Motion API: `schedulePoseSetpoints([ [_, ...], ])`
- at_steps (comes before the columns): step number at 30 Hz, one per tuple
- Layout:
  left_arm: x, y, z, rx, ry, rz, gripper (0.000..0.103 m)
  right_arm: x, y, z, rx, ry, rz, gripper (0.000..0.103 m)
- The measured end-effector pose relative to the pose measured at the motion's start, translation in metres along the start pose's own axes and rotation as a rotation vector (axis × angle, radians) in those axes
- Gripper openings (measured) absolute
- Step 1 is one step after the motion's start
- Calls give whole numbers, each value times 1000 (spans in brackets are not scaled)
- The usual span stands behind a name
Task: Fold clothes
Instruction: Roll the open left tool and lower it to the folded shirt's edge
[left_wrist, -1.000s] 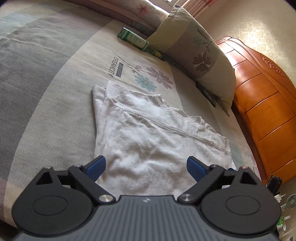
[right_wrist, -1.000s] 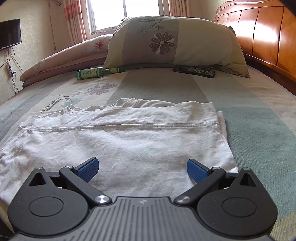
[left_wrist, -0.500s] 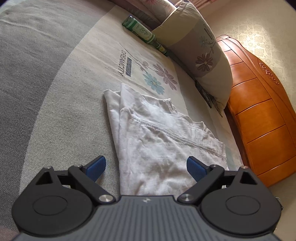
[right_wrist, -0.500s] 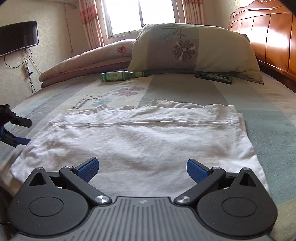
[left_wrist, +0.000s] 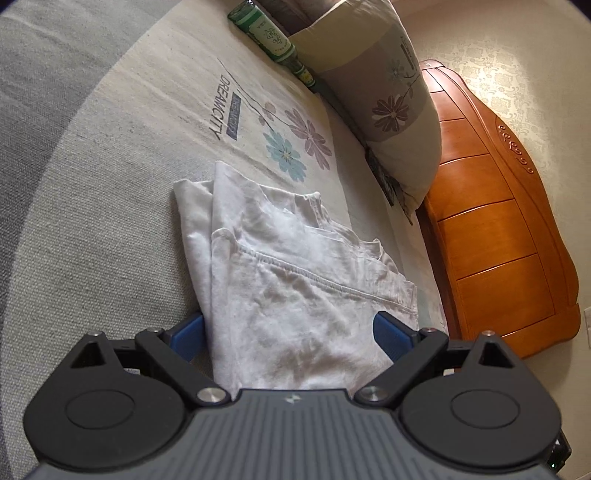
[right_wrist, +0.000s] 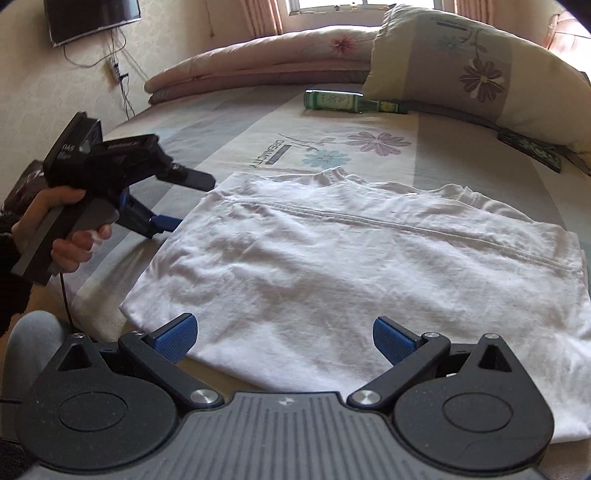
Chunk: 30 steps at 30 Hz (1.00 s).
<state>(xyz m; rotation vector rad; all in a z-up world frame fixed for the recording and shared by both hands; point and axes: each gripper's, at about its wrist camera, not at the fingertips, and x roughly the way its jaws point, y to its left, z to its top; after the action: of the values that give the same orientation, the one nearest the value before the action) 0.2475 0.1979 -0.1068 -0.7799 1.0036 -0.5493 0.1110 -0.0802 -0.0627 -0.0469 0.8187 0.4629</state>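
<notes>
The folded garment was plain white, with a stitched hem line running across it. It lay on a bedsheet banded in grey, beige and pale green, which carried dark "DREAMCITY" lettering and a print of one blue and two mauve flowers just beyond the garment. Farther beyond the garment, a green bottle with a pale label lay beside a cream and taupe pillow bearing a purple flower. The headboard behind the pillow was glossy orange-brown wood. Both grippers were black with blue finger pads, and the wallpaper was cream with a faint pattern.
</notes>
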Motion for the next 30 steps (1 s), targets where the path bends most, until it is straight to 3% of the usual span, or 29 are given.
schedulePoseSetpoints([
  [4,3,0,-1,-11,12,-21,95,5,10,19,-6,48,-34,103],
  [8,-1,0,-15,-21,77,-55,95,5,11,38,20,81,-24,103],
  [11,-3,0,-22,13,75,-72,95,-1,14,46,18,56,19,103],
  [14,2,3,-12,-29,41,-76,95,-7,17,47,26,24,17,103],
  [20,24,-6,8,-38,40,-56,98,-18,3,48,137,-26,41,103],
  [30,10,0,-21,-27,107,-139,98,-25,-10,40,182,-45,44,103],
])
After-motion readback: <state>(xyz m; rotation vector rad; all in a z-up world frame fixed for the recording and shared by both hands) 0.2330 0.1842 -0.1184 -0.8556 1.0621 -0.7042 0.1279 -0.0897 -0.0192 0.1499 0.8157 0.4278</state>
